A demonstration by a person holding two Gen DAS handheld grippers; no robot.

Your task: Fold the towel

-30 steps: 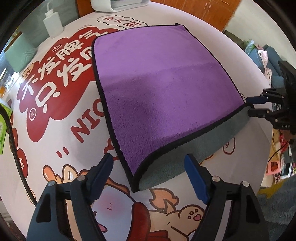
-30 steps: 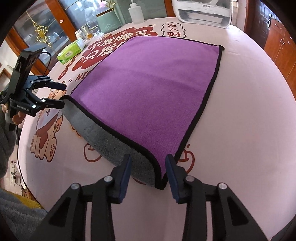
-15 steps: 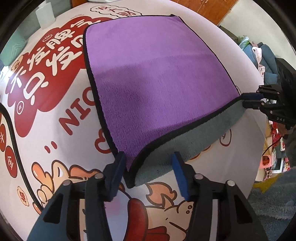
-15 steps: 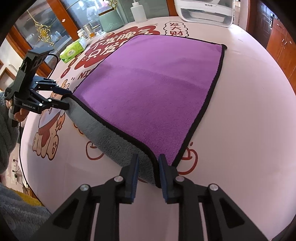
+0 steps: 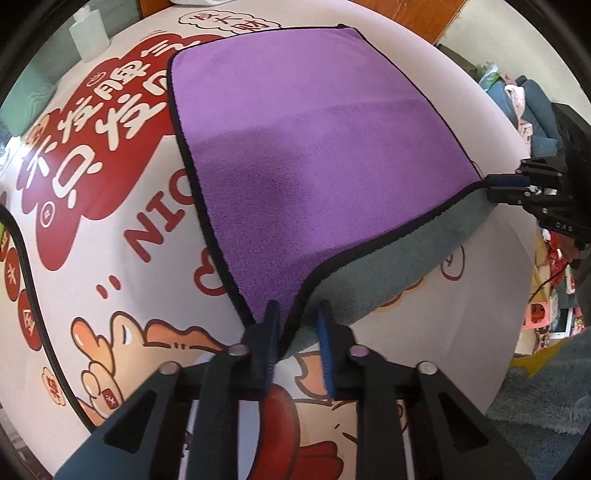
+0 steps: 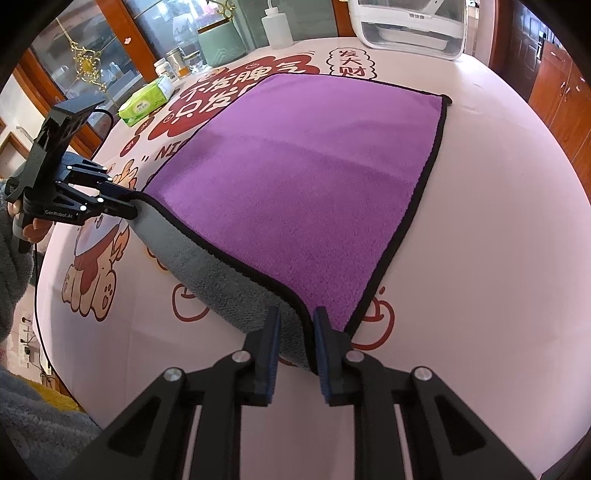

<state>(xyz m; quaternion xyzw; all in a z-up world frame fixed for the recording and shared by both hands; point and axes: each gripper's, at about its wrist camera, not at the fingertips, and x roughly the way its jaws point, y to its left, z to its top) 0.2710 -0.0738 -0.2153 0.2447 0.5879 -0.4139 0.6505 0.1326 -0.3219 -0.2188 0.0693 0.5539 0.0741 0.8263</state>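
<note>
A purple towel [image 5: 317, 155] with a black hem and grey underside lies spread on the printed tablecloth; it also shows in the right wrist view [image 6: 306, 177]. My left gripper [image 5: 295, 321] is shut on the towel's near left corner, seen from the side in the right wrist view [image 6: 131, 206]. My right gripper [image 6: 297, 325] is shut on the near right corner, seen in the left wrist view [image 5: 487, 186]. The near edge is lifted off the table between the two grippers and shows its grey underside [image 6: 207, 266].
At the far end stand a white appliance [image 6: 410, 26], a white squeeze bottle [image 6: 277, 26] and a green canister [image 6: 221, 44]. A green tissue pack [image 6: 147, 103] and small jars lie at the far left. The rounded table edge [image 6: 554, 295] drops off on the right.
Both grippers moved forward onto the near corners and closed on them. The near edge of the towel has risen off the table.
</note>
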